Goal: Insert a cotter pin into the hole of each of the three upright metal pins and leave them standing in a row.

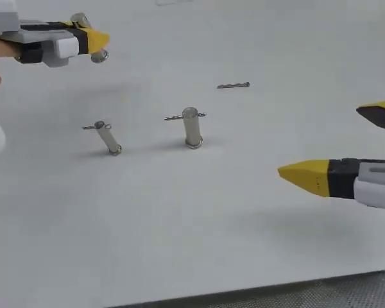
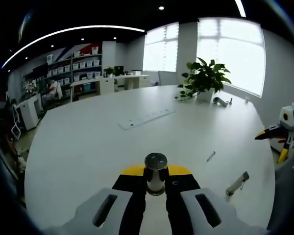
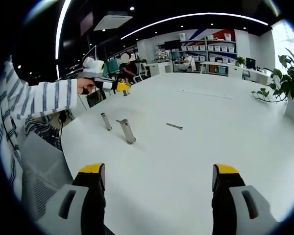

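Third metal pin (image 2: pixel 156 169) gripped in the left claw (image 1: pixel 95 40), lifted off the surface (image 1: pixel 179 224).
Two other metal pins (image 1: pixel 192 131) stand near each other on it, a cotter pin (image 1: pixel 179 117) through each head; a loose cotter pin (image 1: pixel 233 85) lies beyond them. The right claw (image 1: pixel 337 144) gapes wide, empty.

White table (image 1: pixel 179 224), silver pins (image 1: pixel 192 128), yellow-tipped left gripper (image 1: pixel 95 40), right gripper (image 1: pixel 318 141) (black behind), striped sleeve (image 3: pixel 39 100)

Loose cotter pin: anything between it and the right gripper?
Nothing visible. Bare table lies between the open right gripper and the loose cotter pin; the nearest metal pin stands left of that line.
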{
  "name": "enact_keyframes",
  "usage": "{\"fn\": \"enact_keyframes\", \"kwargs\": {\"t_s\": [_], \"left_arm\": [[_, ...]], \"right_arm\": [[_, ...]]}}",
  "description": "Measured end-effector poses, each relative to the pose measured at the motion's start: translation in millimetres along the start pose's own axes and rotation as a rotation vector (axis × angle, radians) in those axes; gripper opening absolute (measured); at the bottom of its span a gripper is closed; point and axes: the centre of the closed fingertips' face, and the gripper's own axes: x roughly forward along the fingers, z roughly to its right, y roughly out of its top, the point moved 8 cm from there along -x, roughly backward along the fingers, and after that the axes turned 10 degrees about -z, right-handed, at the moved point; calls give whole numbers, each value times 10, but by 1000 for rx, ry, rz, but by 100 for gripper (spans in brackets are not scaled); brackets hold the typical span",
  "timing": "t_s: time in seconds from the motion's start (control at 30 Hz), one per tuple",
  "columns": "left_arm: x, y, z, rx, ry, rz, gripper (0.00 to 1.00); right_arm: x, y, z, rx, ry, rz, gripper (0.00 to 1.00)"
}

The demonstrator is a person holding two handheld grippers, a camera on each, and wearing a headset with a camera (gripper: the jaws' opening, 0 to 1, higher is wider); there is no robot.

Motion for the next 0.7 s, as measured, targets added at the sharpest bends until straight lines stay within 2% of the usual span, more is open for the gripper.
{"fn": "enact_keyframes", "kwargs": {"t_s": [0.03, 0.2, 0.37, 0.5, 0.53, 0.6, 0.7], "left_arm": [[-38, 5, 0, 3, 2, 3, 10], [-314, 15, 175, 10, 11, 33, 10], [-542, -13, 420, 25, 12, 62, 10], [-678, -77, 632, 28, 13, 74, 10], [-687, -86, 654, 28, 12, 74, 10], [-727, -150, 794, 45, 6, 63, 10], [-746, -257, 967, 28, -2, 65, 10]], "right_arm": [[-7, 1, 0, 2, -1, 3, 89], [-44, 24, -10, -3, -2, 20, 89], [-52, 37, -33, -14, 7, 30, 89], [-59, 44, -92, -21, 32, 35, 89], [-60, 45, -98, -22, 33, 36, 88], [-60, 48, -122, -30, 44, 38, 88], [-53, 49, -138, -38, 50, 36, 88]]}}
